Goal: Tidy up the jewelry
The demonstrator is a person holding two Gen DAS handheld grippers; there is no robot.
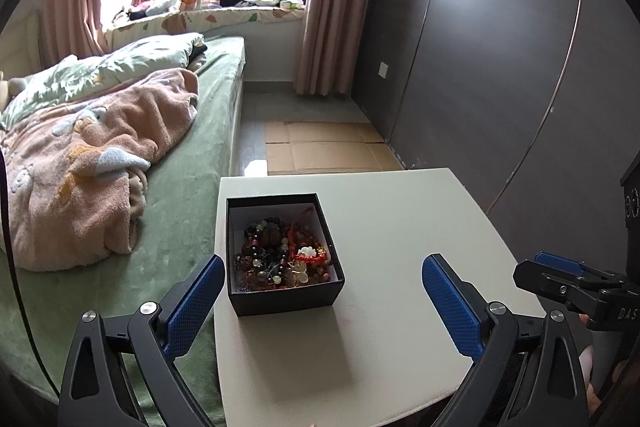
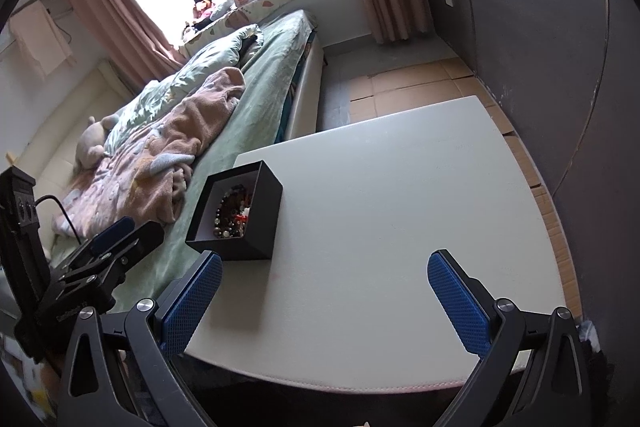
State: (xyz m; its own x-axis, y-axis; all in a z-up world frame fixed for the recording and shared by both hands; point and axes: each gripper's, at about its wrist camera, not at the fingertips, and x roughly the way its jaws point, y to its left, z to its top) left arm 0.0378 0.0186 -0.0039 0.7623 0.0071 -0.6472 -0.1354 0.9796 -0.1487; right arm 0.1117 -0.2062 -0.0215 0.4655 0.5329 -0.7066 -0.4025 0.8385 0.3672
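A white table [image 1: 400,227] stands beside the bed [image 1: 180,187]. Near its bed-side edge sits an open black box [image 1: 280,295] of beaded jewelry [image 1: 280,255]. Left gripper [image 1: 320,303] and right gripper [image 2: 324,303] both gape wide, empty.

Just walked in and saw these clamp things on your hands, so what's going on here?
A person holds a two-finger gripper in each hand over a white table beside a bed. A black box full of beaded jewelry sits open on the table. The left gripper and right gripper are both open and empty; nothing has been picked up yet.
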